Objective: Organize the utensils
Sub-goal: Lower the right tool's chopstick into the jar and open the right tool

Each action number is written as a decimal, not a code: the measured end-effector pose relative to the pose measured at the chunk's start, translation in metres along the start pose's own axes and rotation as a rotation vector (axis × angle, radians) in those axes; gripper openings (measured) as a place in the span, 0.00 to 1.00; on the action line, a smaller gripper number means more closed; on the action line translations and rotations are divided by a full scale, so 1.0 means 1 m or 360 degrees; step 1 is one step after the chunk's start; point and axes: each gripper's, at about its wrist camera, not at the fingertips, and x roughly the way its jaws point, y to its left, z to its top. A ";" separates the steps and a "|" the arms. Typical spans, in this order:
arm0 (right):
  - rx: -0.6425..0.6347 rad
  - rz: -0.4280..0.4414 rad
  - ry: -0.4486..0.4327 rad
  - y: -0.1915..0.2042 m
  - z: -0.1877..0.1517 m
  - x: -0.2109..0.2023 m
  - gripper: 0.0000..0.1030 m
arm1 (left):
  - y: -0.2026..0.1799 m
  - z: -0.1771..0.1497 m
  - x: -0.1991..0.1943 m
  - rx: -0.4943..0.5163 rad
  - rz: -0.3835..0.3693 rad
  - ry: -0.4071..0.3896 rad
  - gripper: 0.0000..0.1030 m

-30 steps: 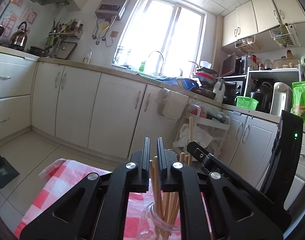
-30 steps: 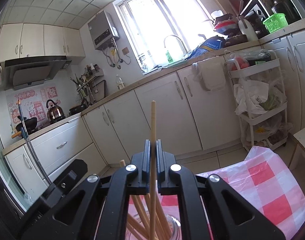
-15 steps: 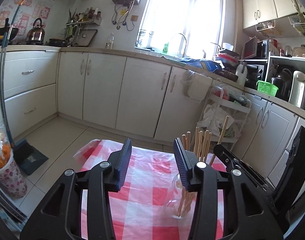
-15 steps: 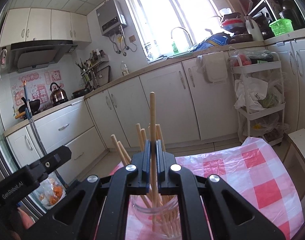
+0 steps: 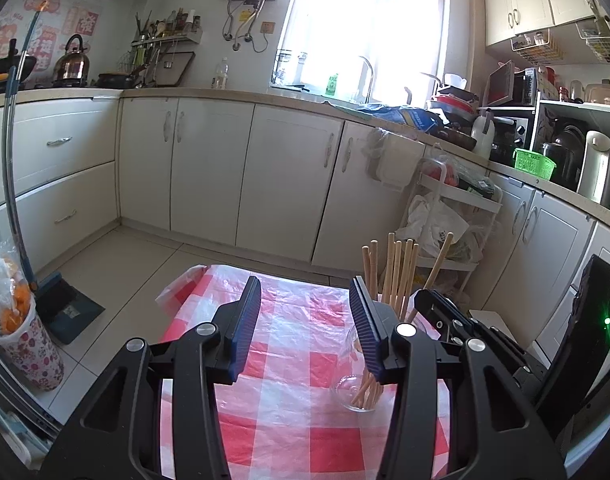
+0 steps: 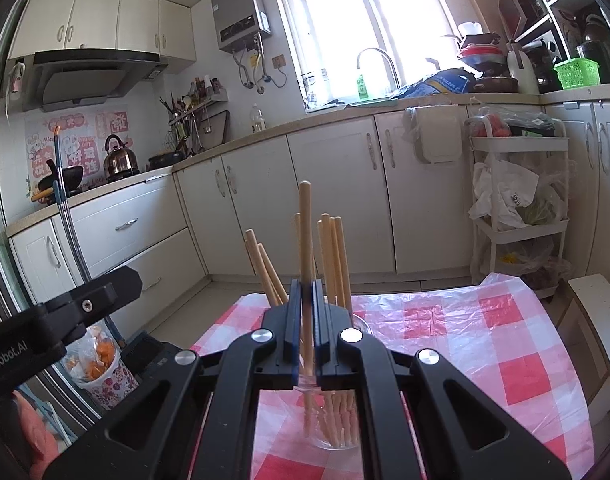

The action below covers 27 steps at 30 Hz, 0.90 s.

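Note:
A clear glass jar holding several wooden chopsticks stands on a red-and-white checked tablecloth. My left gripper is open and empty, just left of the jar. My right gripper is shut on one upright chopstick, whose lower end is inside the jar among the other chopsticks. The right gripper's body also shows in the left wrist view, behind the jar.
The table's far edge drops to a tiled floor. White kitchen cabinets line the back. A white trolley with bags stands at the right. A dustpan and a patterned bin are at the left.
My left gripper opened, let go of its chopstick, and pulled back and up from the jar. My right gripper lowered its chopstick into the jar.

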 end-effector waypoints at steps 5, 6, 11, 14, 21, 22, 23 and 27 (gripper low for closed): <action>-0.0079 -0.0043 0.0009 0.003 0.000 -0.002 0.06 | 0.001 -0.003 0.004 -0.0021 0.0011 0.0032 0.43; -0.0090 -0.0048 0.0009 0.003 0.000 -0.003 0.06 | 0.000 -0.004 0.004 -0.0019 0.0010 0.0036 0.43; -0.0163 -0.0070 0.0035 0.005 0.000 -0.001 0.06 | -0.003 -0.005 0.007 -0.0011 0.0012 0.0048 0.43; -0.0156 -0.0076 0.0065 0.003 0.000 0.002 0.06 | -0.004 -0.007 0.010 -0.0006 0.0013 0.0060 0.44; -0.0127 -0.0063 0.0098 -0.004 0.001 0.005 0.06 | -0.010 -0.012 0.015 0.0010 0.0003 0.0078 0.44; -0.0121 -0.0066 0.0100 -0.005 0.001 0.005 0.06 | -0.011 -0.012 0.015 0.0014 0.0001 0.0080 0.44; -0.0121 -0.0065 0.0106 -0.005 0.001 0.006 0.06 | -0.011 -0.013 0.015 0.0016 0.0001 0.0083 0.44; -0.0114 -0.0058 0.0124 -0.006 0.000 0.007 0.06 | -0.013 -0.015 0.016 0.0021 0.0004 0.0089 0.44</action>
